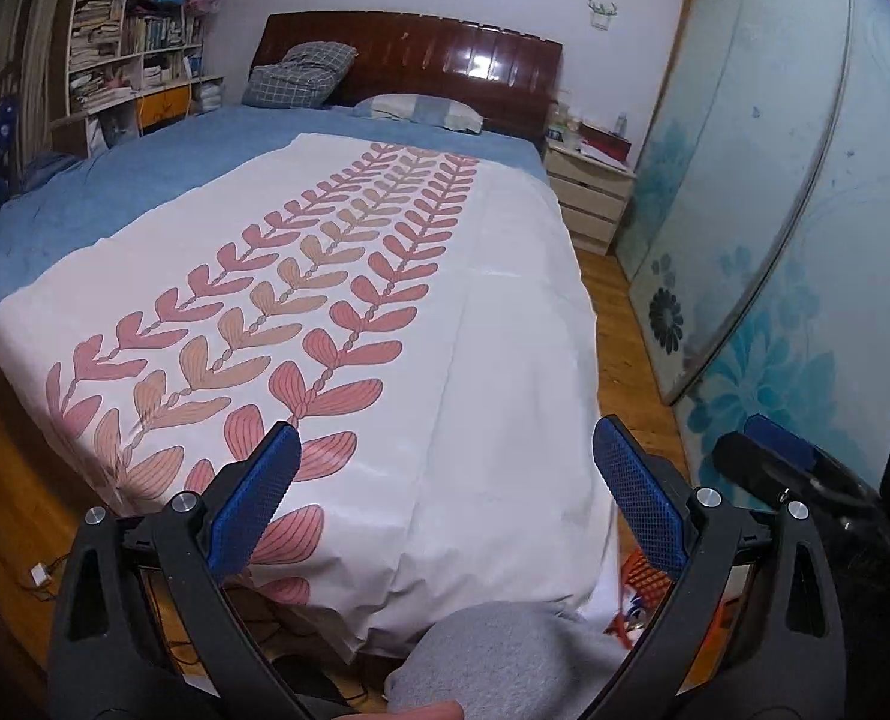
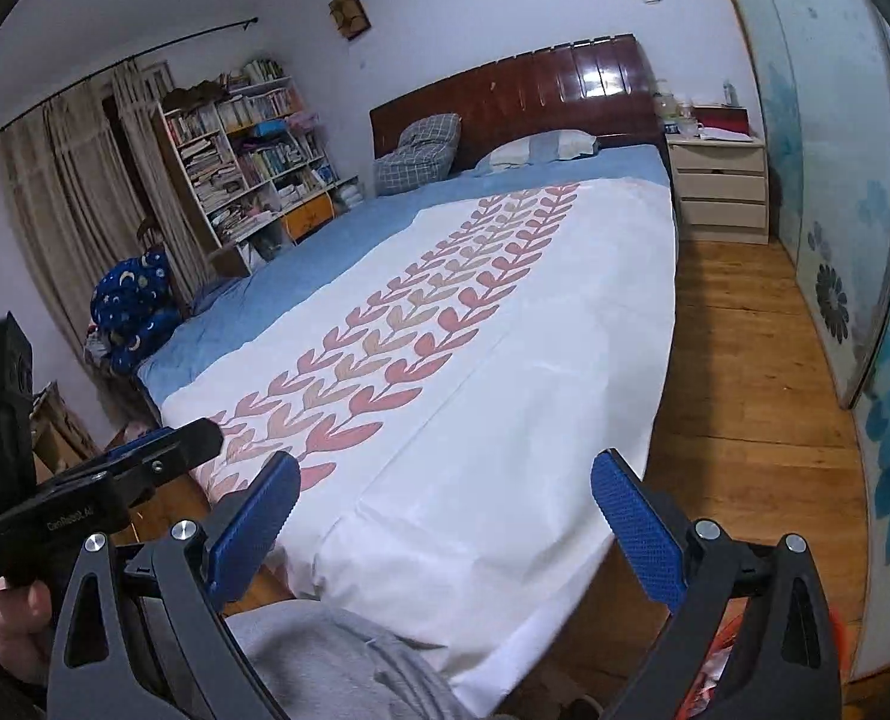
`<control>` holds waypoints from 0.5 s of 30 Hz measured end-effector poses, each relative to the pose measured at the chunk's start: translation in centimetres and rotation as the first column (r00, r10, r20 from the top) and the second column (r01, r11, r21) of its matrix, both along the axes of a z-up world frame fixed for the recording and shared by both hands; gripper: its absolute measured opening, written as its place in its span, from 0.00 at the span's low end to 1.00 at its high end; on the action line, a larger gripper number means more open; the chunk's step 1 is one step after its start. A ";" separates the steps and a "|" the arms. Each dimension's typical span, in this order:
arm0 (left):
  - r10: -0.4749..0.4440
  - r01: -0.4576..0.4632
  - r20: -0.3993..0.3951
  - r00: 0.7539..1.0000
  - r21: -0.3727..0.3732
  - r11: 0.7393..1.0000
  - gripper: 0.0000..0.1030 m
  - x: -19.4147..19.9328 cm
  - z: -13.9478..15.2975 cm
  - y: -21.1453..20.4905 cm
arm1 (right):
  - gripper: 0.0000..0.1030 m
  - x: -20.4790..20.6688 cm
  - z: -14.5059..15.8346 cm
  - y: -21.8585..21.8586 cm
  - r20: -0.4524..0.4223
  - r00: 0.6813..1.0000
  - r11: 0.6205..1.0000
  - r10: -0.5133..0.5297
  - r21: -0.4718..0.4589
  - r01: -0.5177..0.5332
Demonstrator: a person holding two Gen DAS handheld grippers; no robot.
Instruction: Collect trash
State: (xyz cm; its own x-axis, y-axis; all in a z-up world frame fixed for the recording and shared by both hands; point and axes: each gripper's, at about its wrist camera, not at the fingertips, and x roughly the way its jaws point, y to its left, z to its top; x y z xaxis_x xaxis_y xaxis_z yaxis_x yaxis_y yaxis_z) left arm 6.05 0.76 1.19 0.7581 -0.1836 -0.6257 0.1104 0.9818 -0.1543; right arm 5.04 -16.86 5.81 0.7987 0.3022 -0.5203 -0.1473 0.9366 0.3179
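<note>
Grippers both gape wide and grip nothing: my left gripper [image 1: 445, 480] and right gripper [image 2: 445, 510] hover over the foot of the bed [image 1: 475, 324]. Trash isn't clear to me; something orange and white [image 1: 640, 591] shows beside the bed's corner, low down.

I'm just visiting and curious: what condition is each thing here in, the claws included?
Left claw: open, holding nothing.
Right claw: open, holding nothing.
Bed cover: spread flat over the bed.
Nightstand: drawers shut, clutter on top.
Checked pillow: propped against the headboard.
Bookshelf: crammed with books.
</note>
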 end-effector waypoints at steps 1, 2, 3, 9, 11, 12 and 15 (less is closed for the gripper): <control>0.005 -0.005 0.002 1.000 0.008 1.000 0.94 0.1 -0.2 0.3 | 0.93 -0.2 -0.6 0.7 -0.005 1.000 1.000 -0.006 -0.004 0.006; 0.009 -0.010 0.002 1.000 0.011 1.000 0.94 0.0 -0.1 0.5 | 0.93 -0.2 -1.2 1.5 -0.017 1.000 1.000 -0.002 -0.025 0.001; 0.013 -0.013 0.002 1.000 0.000 1.000 0.94 0.0 -0.2 0.8 | 0.93 -0.2 -1.3 1.9 -0.026 1.000 0.999 -0.007 -0.049 0.005; 0.016 -0.016 -0.002 1.000 -0.012 1.000 0.94 -0.1 -0.4 1.0 | 0.93 0.4 -2.4 0.9 -0.055 0.998 0.999 -0.031 -0.016 0.030; 0.011 -0.011 -0.004 1.000 -0.003 1.000 0.94 -0.1 -0.5 0.7 | 0.93 0.6 -2.5 -0.1 -0.064 0.997 0.999 -0.038 0.002 0.038; 0.008 -0.008 -0.003 1.000 0.003 1.000 0.94 -0.1 -0.5 0.5 | 0.93 0.5 -2.5 -0.2 -0.061 0.997 0.999 -0.041 0.002 0.041; 0.004 -0.003 -0.004 1.000 0.023 1.000 0.94 -0.1 -0.7 -0.1 | 0.93 0.5 -2.5 -0.7 -0.055 0.998 0.999 -0.041 -0.009 0.040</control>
State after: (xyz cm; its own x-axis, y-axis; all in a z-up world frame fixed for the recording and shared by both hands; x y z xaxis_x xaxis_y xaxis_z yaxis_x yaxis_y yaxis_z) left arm 5.92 0.65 0.53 0.7561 -0.1667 -0.6329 0.1064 0.9855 -0.1325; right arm 5.50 -17.60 3.29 0.7804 0.2661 -0.5659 -0.0916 0.9438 0.3175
